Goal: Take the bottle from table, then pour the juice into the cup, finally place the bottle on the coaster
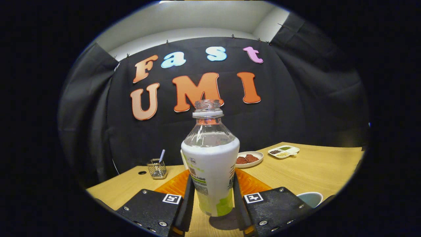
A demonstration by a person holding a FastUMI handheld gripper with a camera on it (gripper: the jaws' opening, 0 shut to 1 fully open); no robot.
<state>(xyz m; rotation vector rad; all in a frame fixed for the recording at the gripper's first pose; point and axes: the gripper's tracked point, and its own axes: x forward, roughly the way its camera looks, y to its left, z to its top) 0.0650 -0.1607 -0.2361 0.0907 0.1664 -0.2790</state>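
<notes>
Bottle (210, 164) between tool (210, 200) fingers, on table (312, 171).

The hand-held two-finger gripper (212, 176) carries two black, rough-textured mounting blocks (149, 209), one behind each finger. Each block bears a white square marker (172, 198) with a black pattern at its inner front corner, and round silver screws (162, 223) along its edges. The fingers (188, 200) are long, narrow slabs, pressing both sides of the white-labelled clear plastic bottle (210, 158).

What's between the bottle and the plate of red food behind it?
In the gripper view, an orange mat covers the table between the bottle, held in the tongs, and the plate; then bare wood.
</notes>
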